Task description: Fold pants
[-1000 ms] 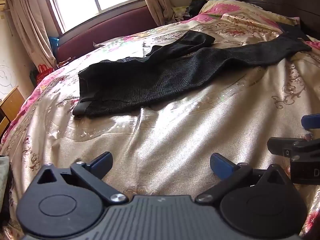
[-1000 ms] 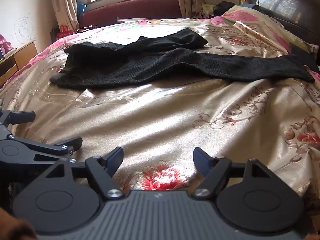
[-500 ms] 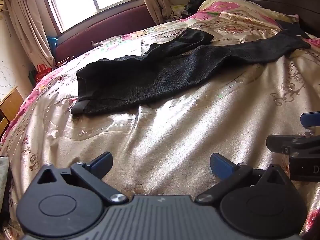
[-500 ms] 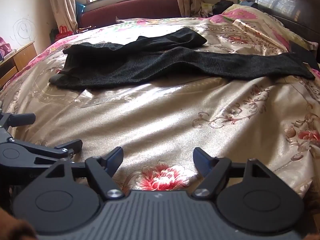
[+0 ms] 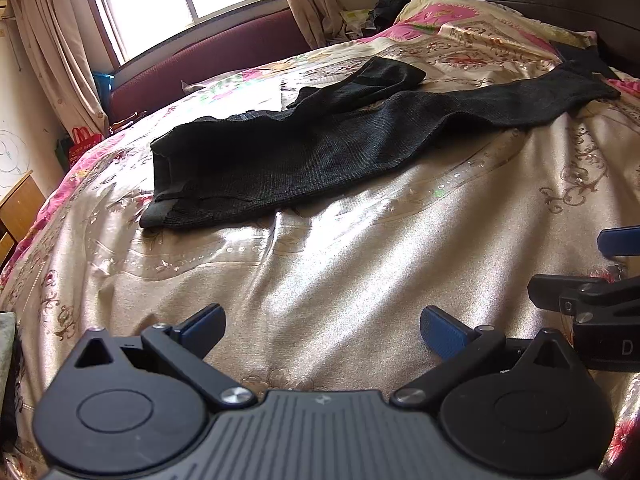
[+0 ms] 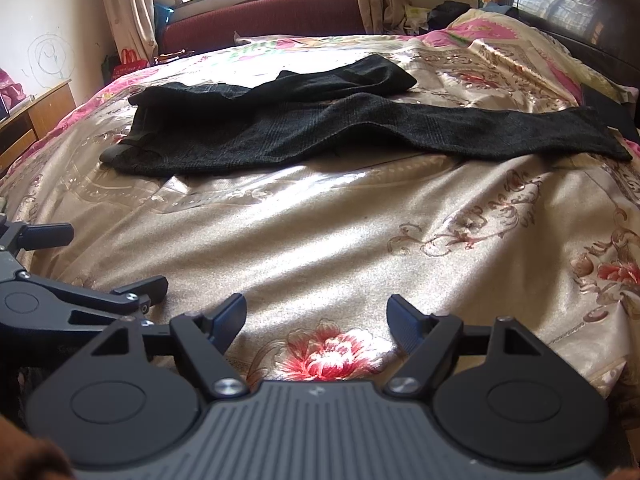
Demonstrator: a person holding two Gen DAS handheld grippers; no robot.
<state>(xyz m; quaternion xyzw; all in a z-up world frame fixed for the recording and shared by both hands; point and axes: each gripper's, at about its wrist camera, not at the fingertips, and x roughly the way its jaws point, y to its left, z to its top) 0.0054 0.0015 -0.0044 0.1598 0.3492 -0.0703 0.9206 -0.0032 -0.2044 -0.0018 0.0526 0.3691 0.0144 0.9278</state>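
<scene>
Dark knit pants [image 5: 320,148] spread unfolded across the bed's [image 5: 360,272] far half, glossy floral bedspread, left hand-held gripper [image 5: 322,330] and right hand-held gripper [image 6: 316,318] both spread apart, empty, above the near edge

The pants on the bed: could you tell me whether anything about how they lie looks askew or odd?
Yes. The pants are not flat: the far leg is bunched short, while the near leg stretches toward the headboard.

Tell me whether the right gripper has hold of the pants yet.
No: the right gripper is open with its jaws empty above the bedspread, well short of the black pants.
</scene>
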